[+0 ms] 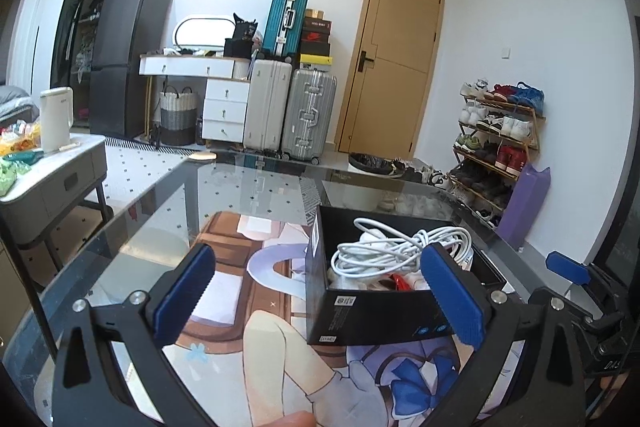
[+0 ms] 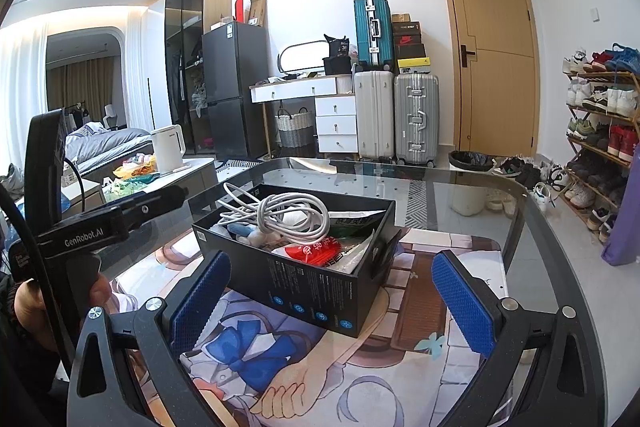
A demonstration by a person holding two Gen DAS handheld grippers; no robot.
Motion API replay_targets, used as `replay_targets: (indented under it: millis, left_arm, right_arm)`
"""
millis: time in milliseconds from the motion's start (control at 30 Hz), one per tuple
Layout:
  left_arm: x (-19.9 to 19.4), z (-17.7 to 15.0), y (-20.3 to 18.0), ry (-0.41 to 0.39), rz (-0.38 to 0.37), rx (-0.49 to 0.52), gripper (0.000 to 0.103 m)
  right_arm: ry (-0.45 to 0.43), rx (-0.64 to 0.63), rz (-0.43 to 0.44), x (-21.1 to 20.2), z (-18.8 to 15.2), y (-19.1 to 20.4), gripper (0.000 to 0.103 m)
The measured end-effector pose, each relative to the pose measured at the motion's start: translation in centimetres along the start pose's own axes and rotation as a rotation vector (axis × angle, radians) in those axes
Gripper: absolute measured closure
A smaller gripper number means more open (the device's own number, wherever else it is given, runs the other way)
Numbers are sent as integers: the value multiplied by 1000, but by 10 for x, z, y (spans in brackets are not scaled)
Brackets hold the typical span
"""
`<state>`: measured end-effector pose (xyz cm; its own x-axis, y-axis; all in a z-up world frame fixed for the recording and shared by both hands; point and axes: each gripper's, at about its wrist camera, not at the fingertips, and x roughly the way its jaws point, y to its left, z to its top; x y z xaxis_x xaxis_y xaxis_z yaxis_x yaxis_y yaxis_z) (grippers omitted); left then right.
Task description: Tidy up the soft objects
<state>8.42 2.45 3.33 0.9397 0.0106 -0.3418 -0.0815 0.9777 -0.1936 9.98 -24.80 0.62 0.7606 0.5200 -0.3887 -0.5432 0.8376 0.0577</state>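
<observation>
Black cardboard box (image 2: 304, 267), open-topped and rectangular, sits on a printed cartoon mat (image 2: 360, 379) on a glass-topped table (image 2: 460, 195). It is already filled: a white coiled cable (image 2: 280, 215) lies on top, with a red plastic packet (image 2: 316, 251) and a small blue-and-white soft toy (image 2: 252, 233) beneath it.

I hold two grippers, and both are spread wide with nothing between their blue pads. My right gripper (image 2: 336, 303) faces the box head-on; the near corner of the box points at me, roughly midway between the fingers, and its long axis runs from that near right corner away to the far left. My left gripper (image 1: 320, 295) has the same box (image 1: 384, 311) ahead and to its right, with its right pad overlapping the box's near right edge in that view, so I cannot tell whether they touch.

No loose soft object shows on the mat outside the box in either view. My judgement is that the right gripper is better lined up to reach into the box, since the box lies centred ahead of it, while the left would need to swing rightward.
</observation>
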Motion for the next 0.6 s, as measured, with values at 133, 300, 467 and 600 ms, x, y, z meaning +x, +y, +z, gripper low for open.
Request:
replay_targets:
  millis: [133, 300, 467, 600]
  left_arm:
    - [-2, 0, -4, -12, 9, 32, 0]
    - [-2, 1, -6, -13, 19, 61, 0]
    - [-1, 1, -9, -10, 26, 90, 0]
    - [-2, 0, -14, -6, 27, 114, 0]
  right_arm:
    - [-1, 1, -1, 0, 0, 0, 1]
    - [-3, 0, -2, 0, 0, 0, 1]
    - [-2, 1, 0, 0, 0, 0, 1]
    - [-2, 0, -2, 1, 0, 0, 1]
